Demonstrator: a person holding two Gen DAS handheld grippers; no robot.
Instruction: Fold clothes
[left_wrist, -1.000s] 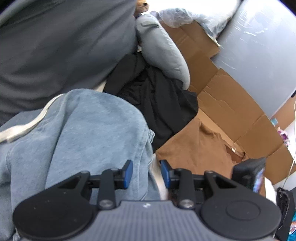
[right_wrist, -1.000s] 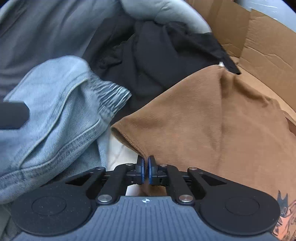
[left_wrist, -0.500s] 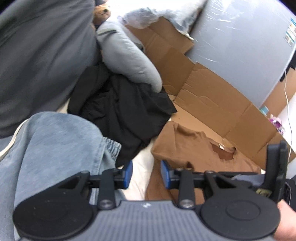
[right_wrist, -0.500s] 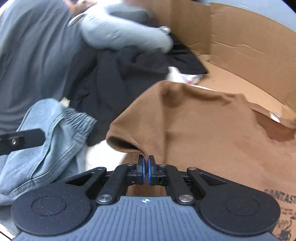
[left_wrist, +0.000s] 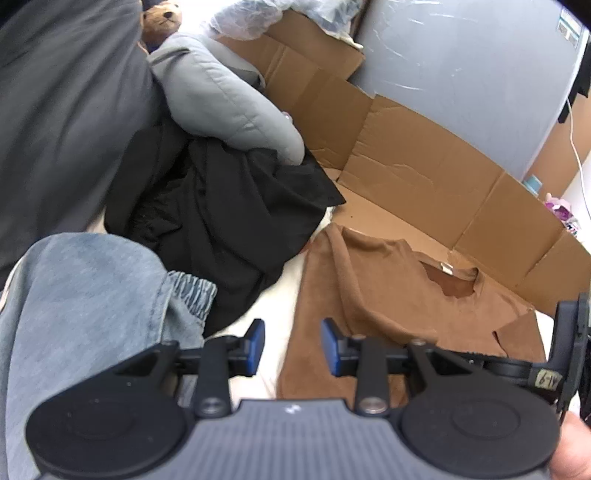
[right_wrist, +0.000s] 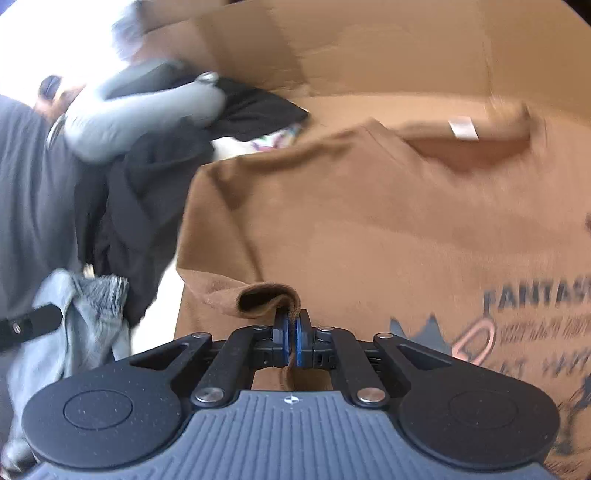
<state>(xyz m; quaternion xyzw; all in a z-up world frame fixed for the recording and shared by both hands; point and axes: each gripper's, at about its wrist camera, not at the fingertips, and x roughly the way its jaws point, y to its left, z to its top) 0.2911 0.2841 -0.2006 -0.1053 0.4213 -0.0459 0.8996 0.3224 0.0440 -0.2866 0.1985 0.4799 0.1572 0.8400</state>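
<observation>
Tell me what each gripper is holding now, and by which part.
The right gripper pinches the brown T-shirt by a sleeve edge. The left gripper is open and holds nothing.

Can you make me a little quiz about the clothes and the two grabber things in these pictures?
1. True or false: the right gripper has its fingers pinched on the edge of the brown T-shirt.
2. Which piece of clothing lies nearest the left gripper's left finger? A) the blue jeans B) the black garment C) the grey padded jacket
3. Fill in: the left gripper's fingers are ____ and hold nothing.

Key: 1 true. 2 A, the elastic waistband sits just beside that finger. 3 open.
</observation>
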